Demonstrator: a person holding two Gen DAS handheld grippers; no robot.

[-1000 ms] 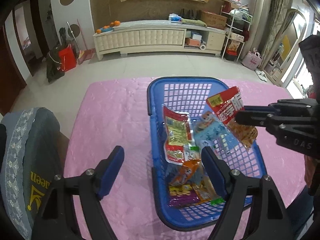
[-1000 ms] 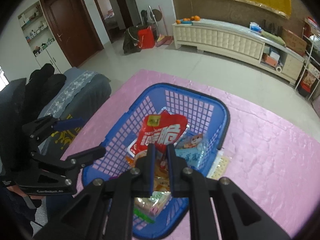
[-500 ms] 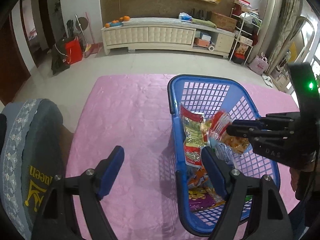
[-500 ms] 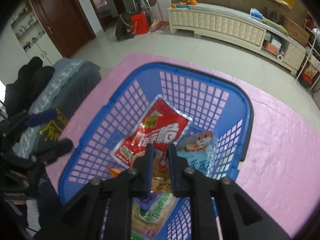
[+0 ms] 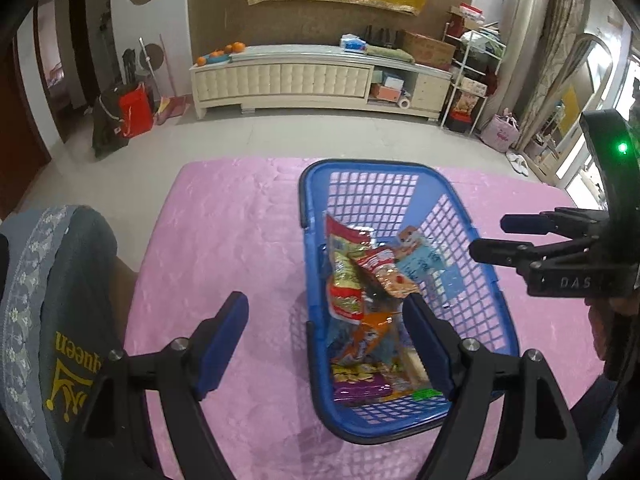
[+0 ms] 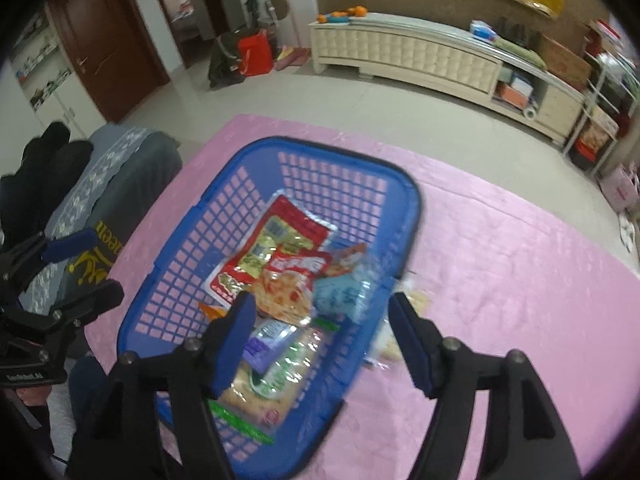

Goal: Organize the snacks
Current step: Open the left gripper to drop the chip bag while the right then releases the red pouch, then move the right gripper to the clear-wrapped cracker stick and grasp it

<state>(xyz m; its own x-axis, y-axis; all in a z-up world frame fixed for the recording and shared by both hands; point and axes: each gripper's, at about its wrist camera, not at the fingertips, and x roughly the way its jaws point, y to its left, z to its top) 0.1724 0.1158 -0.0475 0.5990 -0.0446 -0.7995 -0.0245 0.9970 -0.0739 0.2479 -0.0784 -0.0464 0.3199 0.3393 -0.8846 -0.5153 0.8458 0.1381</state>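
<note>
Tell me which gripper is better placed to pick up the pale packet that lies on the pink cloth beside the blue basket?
Right, probably. The right gripper is open, its jaws having just released the red snack bag into the blue basket, and the pale packet lies close to one finger. The left gripper hangs over the basket's other side.

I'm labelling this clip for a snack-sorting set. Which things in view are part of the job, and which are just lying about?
Part of the job:
- blue basket
- red snack packet lying in it, right gripper having just opened above
- other packets
- packet outside the basket

Lying about:
- grey cushion
- oranges
- red bag
</note>
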